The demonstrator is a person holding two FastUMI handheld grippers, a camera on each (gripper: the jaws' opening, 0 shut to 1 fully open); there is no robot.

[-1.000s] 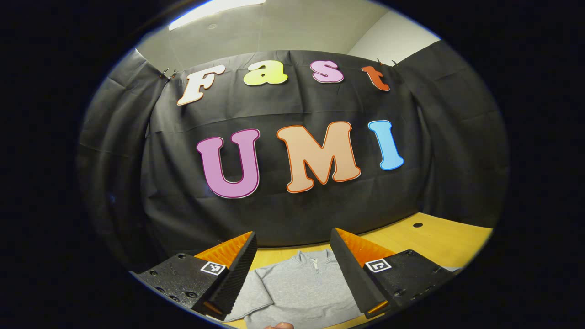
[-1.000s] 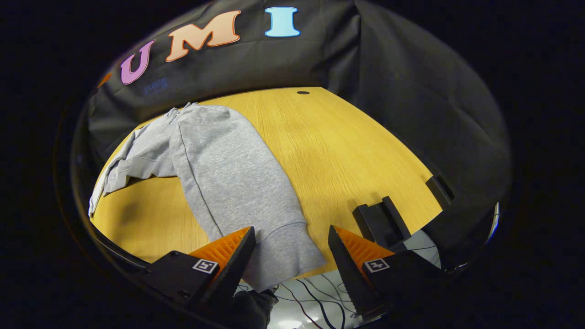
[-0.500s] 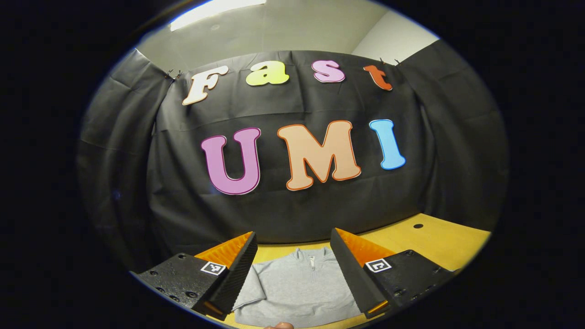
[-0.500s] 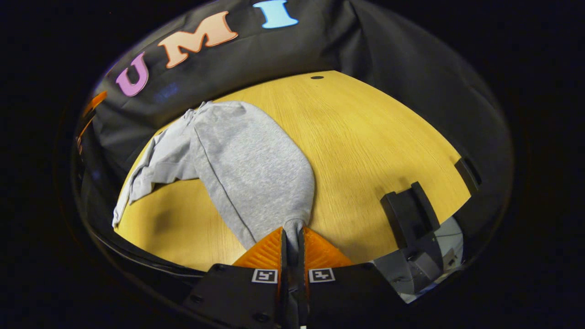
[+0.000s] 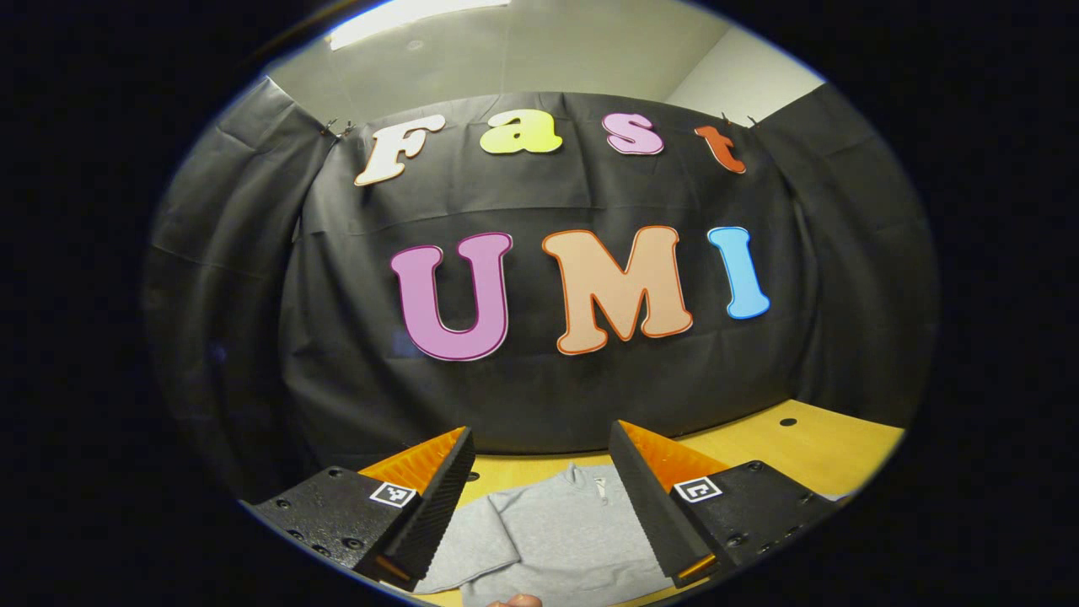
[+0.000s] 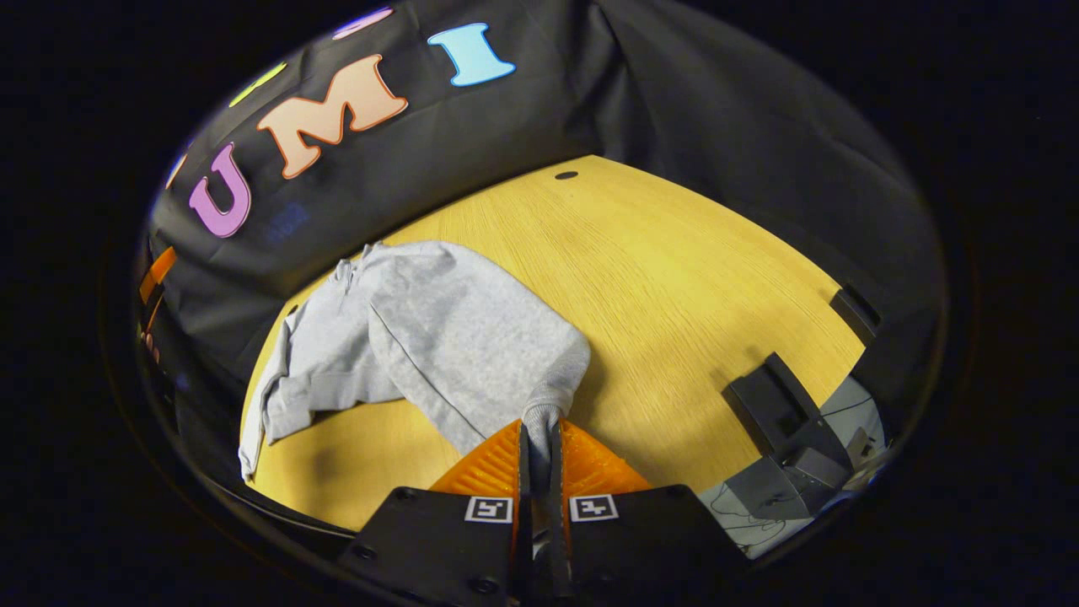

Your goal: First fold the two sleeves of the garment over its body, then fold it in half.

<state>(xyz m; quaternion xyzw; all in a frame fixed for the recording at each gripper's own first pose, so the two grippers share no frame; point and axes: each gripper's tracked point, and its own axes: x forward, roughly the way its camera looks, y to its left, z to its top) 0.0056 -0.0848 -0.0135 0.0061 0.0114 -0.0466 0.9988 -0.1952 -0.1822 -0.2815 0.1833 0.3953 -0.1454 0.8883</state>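
- In the left gripper view, your left gripper (image 5: 539, 493) has its fingers spread wide, with nothing between them.
- Past those fingers you see the grey garment (image 5: 552, 535) lying on the yellow wooden table (image 5: 784, 447), its zip collar pointing toward the black cloth wall (image 5: 539, 396).
- One sleeve (image 5: 468, 561) lies out near your left finger, its cuff end cut off by the edge of the view.
- A fingertip (image 5: 514, 601) of a hand peeks in at the very bottom edge.
- A small dark hole (image 5: 788, 421) sits in the table top, well apart from the garment.
- In the right gripper view, your right gripper (image 6: 539, 434) has its fingers pressed together, pinching the ribbed cuff of the garment's sleeve (image 6: 472, 337).
- That sleeve rises off the table (image 6: 674, 278) toward your fingers and arches over, throwing a shadow on the wood beside it.
- The garment's body (image 6: 337, 354) lies flat toward the far left of the table, collar near the cloth wall (image 6: 674, 110), with the other sleeve (image 6: 261, 421) trailing to the table's near left edge.
- A black bracket (image 6: 775, 405) stands at the table's right edge, apart from the garment, with thin cables (image 6: 742, 514) below it.
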